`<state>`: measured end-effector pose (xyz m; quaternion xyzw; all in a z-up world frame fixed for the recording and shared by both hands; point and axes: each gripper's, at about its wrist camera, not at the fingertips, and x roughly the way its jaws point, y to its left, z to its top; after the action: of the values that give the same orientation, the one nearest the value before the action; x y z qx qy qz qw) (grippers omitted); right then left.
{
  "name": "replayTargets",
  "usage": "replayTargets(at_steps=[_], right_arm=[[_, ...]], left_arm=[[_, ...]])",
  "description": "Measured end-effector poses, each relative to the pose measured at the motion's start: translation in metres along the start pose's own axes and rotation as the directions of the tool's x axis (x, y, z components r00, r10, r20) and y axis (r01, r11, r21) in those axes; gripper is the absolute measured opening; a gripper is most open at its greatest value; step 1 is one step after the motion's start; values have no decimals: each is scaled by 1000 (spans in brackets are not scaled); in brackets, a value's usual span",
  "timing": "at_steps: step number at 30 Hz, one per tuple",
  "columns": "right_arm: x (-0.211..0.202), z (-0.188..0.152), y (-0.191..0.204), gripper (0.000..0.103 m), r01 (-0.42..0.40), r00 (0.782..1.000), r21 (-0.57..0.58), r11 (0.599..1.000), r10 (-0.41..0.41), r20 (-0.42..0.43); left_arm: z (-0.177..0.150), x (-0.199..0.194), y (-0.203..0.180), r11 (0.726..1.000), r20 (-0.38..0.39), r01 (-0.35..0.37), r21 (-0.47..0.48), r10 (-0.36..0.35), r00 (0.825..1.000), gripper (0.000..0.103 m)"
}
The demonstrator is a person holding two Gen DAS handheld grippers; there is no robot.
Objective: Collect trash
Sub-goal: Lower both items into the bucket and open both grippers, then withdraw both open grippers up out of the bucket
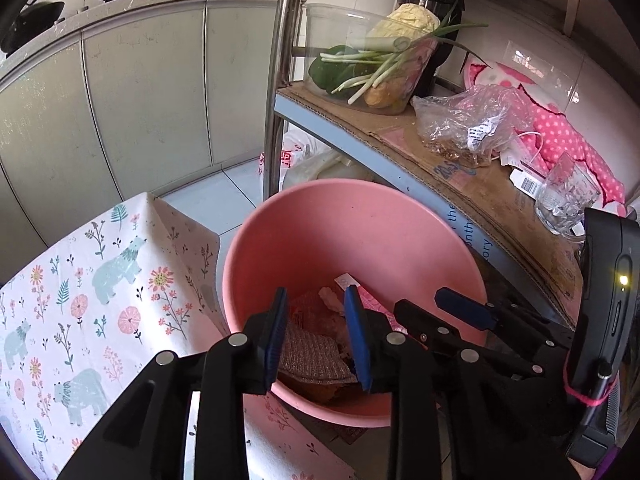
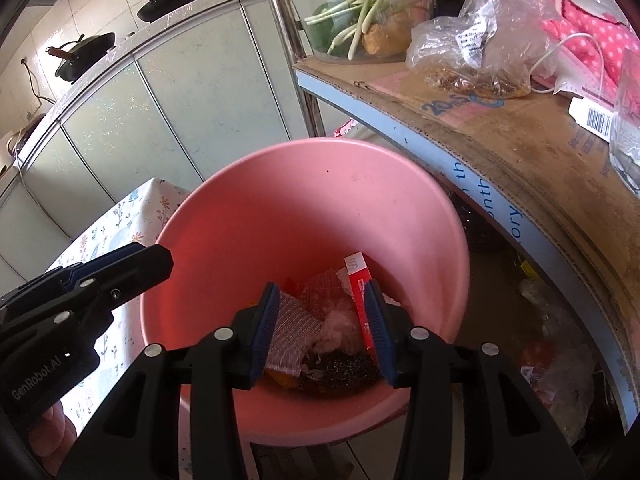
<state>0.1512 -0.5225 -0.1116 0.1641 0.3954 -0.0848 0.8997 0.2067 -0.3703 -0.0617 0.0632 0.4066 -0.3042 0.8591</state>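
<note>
In the left wrist view, the left tool (image 1: 318,334) covers the near part of the trash (image 1: 316,354) in the pink bin (image 1: 360,232), so the lower items cannot be identified. The right tool (image 2: 322,330) likewise hides the near edge of the pile. The red carton (image 2: 360,280) is partly behind a blue finger (image 2: 378,328). The drinking glass (image 2: 628,120) is cut off by the picture's right edge. The shelf (image 2: 540,320) under the cardboard lies in shadow; its bagged contents are unreadable.
</note>
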Motion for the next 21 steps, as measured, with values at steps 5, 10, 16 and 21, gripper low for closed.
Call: replayTargets(at_steps=[5, 10, 16, 21], right_arm=[[-10, 2, 1, 45, -1, 1000, -9, 1000, 1, 13], [-21, 2, 4, 45, 0, 1000, -23, 1000, 1, 26], [-29, 1, 5, 45, 4, 999, -29, 1000, -3, 34], [-34, -2, 7, 45, 7, 999, -38, 999, -6, 39]], left_arm=[[0, -12, -4, 1000, 20, -8, 13, 7, 1000, 29], [-1, -23, -6, 1000, 30, -5, 9, 5, 1000, 29], [-1, -31, -9, 1000, 41, -7, 14, 6, 999, 29], [-3, -32, -7, 1000, 66, -10, 9, 10, 998, 29]])
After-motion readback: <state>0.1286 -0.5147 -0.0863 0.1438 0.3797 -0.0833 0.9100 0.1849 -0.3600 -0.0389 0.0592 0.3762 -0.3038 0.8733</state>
